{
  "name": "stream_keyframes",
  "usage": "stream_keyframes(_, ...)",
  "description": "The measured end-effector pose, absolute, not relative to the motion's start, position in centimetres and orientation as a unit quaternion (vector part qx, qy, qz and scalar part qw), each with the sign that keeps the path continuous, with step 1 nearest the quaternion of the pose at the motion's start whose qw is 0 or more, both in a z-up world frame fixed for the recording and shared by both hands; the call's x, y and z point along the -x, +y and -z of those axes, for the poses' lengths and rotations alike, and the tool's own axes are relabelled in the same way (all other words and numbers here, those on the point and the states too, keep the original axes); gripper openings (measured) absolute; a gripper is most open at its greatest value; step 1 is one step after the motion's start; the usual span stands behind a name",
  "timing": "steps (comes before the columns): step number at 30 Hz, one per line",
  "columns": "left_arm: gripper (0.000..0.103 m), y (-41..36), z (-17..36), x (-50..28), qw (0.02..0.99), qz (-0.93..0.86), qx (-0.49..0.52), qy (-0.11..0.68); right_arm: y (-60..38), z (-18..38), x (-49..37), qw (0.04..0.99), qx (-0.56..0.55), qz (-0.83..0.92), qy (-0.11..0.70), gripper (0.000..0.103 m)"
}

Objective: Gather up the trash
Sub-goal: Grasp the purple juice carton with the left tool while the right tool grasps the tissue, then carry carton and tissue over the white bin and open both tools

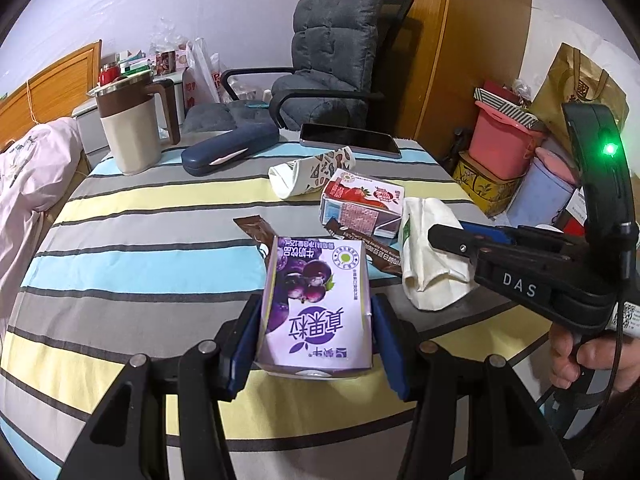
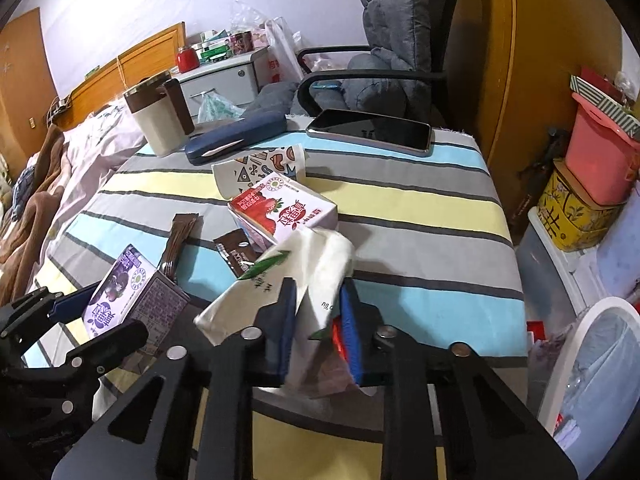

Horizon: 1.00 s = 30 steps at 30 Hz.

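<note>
left wrist view: the left gripper (image 1: 316,344) is clamping a purple milk carton (image 1: 316,304) between its blue pads (image 1: 244,354), the carton standing tilted above the striped tablecloth (image 1: 120,248). behind the carton a brown sachet (image 1: 254,232) is lying flat, and a second brown sachet (image 1: 372,250) is lying just beside a red strawberry carton (image 1: 360,204), which is resting on its side. a patterned paper cup (image 1: 308,174) is lying tipped over behind the red carton. a white tissue packet (image 1: 428,260) is sitting to the right, with the right gripper (image 1: 444,238) closing on it; a hand (image 1: 592,360) is holding that gripper's handle.

right wrist view: the right gripper (image 2: 316,312) is pinching the white tissue packet (image 2: 288,288) between narrowly set blue pads (image 2: 286,320), the soft packet crumpling between them. the left gripper (image 2: 86,316) is showing at the left edge with the purple carton (image 2: 128,296) in its grasp.

background: a beige jug (image 1: 132,128), a dark blue case (image 1: 230,148) and a phone (image 1: 350,140) are standing along the far side of the table, and a grey chair (image 1: 332,60) is standing beyond it. a white bin (image 2: 596,364) is standing beside the table at the lower right.
</note>
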<state>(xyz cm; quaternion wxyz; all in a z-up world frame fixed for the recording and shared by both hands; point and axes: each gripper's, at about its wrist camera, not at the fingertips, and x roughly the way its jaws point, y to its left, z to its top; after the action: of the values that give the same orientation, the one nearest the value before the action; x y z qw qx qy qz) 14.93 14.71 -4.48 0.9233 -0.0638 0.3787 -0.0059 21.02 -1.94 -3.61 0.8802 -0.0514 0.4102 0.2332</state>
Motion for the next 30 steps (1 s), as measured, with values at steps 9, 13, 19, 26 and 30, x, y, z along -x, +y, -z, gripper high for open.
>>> stream_keyframes(9,0.056,14.4,3.7,-14.2,0.926,0.002,0.056,0.373,-2.3,3.2,-20.3,0.884,0.041,-0.236,0.401,0.011)
stream_keyframes(13,0.056,14.2,3.2,-13.8,0.928,0.0,0.053,0.369,-2.7,2.5,-19.6,0.89,0.032,-0.237,0.388,0.011)
stream_keyframes(19,0.056,13.6,2.1,-13.1,0.932,0.003,0.05,0.358,-3.6,1.3,-18.6,0.897,0.023,-0.237,0.372,0.011)
stream_keyframes(26,0.056,12.0,0.6,-12.2,0.939,0.009,0.037,0.343,-5.7,0.1,-17.6,0.909,0.007,-0.222,0.353,0.011)
stream_keyframes(30,0.056,10.7,-0.1,-12.0,0.941,0.019,0.03,0.336,-7.0,-0.4,-16.9,0.916,0.004,-0.211,0.341,0.011)
